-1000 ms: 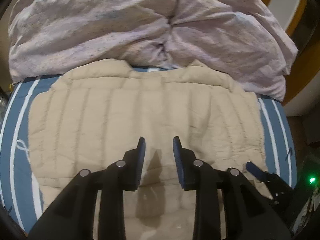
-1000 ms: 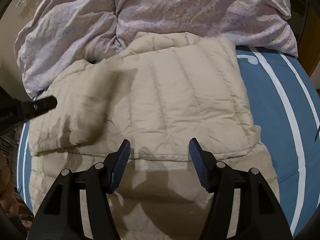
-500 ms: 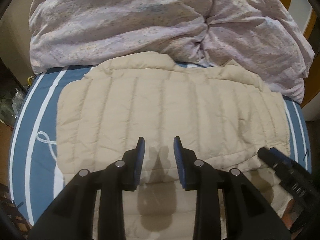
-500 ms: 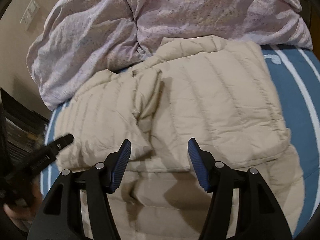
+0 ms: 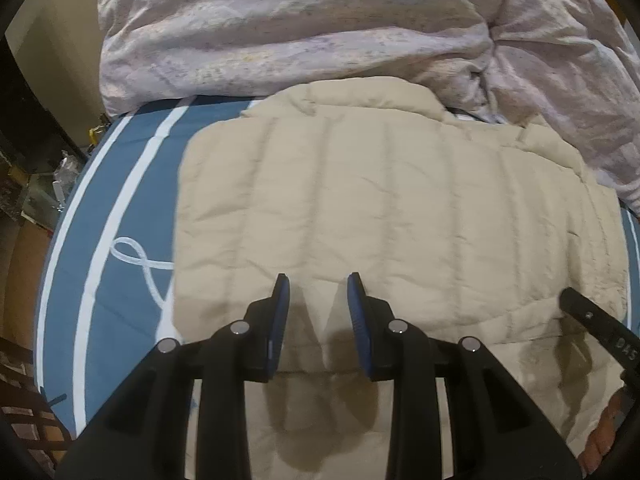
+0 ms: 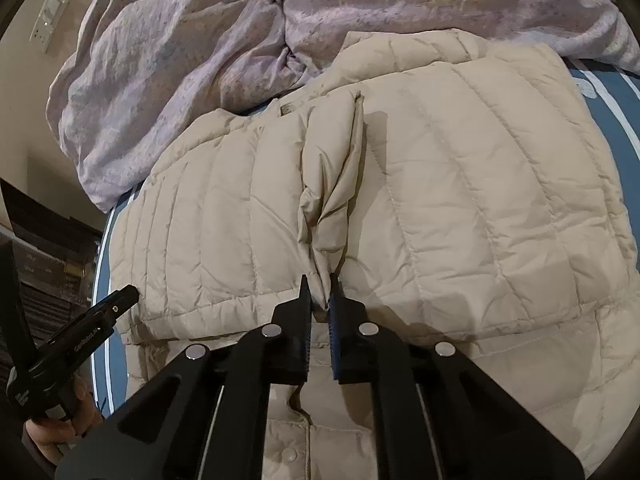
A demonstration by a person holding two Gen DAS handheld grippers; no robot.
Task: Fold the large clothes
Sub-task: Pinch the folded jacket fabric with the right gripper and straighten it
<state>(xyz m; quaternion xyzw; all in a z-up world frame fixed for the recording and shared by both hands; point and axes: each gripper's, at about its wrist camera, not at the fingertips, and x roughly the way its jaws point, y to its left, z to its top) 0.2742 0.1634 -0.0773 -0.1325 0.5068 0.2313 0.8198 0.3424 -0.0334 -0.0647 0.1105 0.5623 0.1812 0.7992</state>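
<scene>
**Right jaws pinched on jacket fold, left jaws apart and empty**

Jaws of the right gripper (image 6: 320,286) are closed narrow on a raised ridge of the beige quilted puffer jacket (image 6: 460,208); the left gripper (image 5: 318,292) hovers over the jacket, gap moderate, nothing between.

The blue bedsheet with white stripes (image 5: 120,216) carries the jacket, folded flat at mid-bed. The crumpled lilac duvet (image 5: 300,28) lies behind, touching the collar.

Only the right view shows the pinched ridge, the snap buttons (image 6: 289,456) and a wall switch plate (image 6: 50,20). The left view shows the sheet's white loop pattern (image 5: 136,256).
</scene>
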